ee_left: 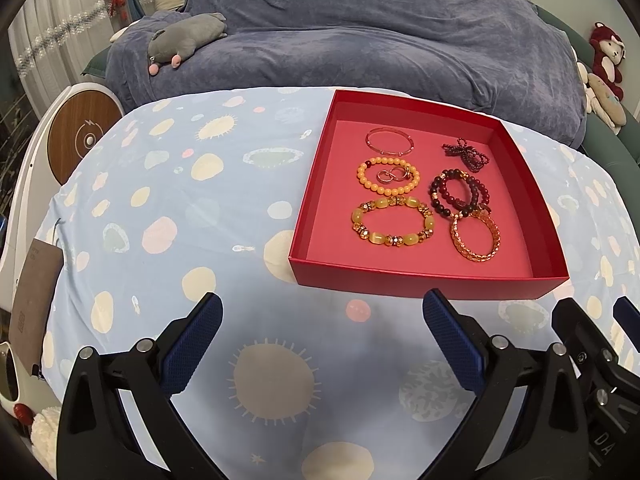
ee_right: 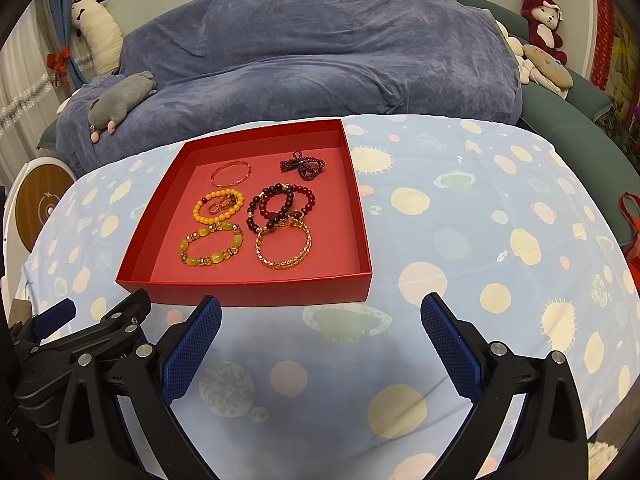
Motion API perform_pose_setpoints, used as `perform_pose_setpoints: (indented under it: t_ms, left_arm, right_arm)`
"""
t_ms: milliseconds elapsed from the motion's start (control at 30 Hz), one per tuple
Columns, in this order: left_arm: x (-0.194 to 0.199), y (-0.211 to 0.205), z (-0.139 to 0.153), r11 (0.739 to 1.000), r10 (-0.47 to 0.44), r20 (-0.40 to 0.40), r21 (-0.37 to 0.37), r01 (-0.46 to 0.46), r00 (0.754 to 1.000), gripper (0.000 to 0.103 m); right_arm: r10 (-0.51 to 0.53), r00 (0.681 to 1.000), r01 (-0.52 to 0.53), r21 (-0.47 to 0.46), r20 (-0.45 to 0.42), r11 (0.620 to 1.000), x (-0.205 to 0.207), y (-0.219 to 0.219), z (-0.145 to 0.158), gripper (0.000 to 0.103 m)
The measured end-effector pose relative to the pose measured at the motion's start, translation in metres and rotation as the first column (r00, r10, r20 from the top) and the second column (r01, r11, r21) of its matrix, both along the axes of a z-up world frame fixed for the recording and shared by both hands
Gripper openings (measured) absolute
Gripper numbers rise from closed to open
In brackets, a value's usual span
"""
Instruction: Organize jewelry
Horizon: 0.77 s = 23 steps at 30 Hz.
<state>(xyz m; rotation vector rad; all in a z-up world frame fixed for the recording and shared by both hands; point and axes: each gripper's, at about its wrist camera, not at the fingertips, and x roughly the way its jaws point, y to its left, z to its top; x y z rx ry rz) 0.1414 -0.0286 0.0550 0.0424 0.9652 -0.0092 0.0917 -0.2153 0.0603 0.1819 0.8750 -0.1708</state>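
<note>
A red shallow box [ee_left: 428, 278] [ee_right: 248, 294] sits on a table with a light blue patterned cloth. Inside lie a thin pink bangle [ee_left: 389, 141] [ee_right: 231, 174], an orange bead bracelet [ee_left: 388, 176] [ee_right: 218, 206] with small rings [ee_left: 390, 175] inside it, a yellow bead bracelet [ee_left: 392, 222] [ee_right: 210, 244], dark red bead bracelets [ee_left: 460, 192] [ee_right: 280, 206], an amber bracelet [ee_left: 476, 236] [ee_right: 284, 246] and a dark bead bow [ee_left: 466, 153] [ee_right: 302, 166]. My left gripper [ee_left: 322, 344] is open and empty, in front of the box. My right gripper [ee_right: 320, 344] is open and empty, in front of the box's right corner.
A sofa under a blue-grey cover [ee_left: 360, 32] [ee_right: 320, 52] stands behind the table, with a grey plush toy [ee_left: 184, 36] [ee_right: 120, 100] on it. A round white and wood device [ee_left: 84, 136] stands at the left. A red bag [ee_right: 632, 232] is at the table's right edge.
</note>
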Motion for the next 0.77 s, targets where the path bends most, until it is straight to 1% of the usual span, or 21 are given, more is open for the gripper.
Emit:
perform_pose_setpoints:
  t_ms: [767]
  left_arm:
    - [0.0017, 0.0035, 0.0007, 1.000, 0.008, 0.008, -0.004, -0.008, 1.000, 0.096]
  right_arm:
    - [0.000, 1.000, 0.000, -0.001, 0.000, 1.000, 0.0001, -0.0003, 0.0000, 0.096]
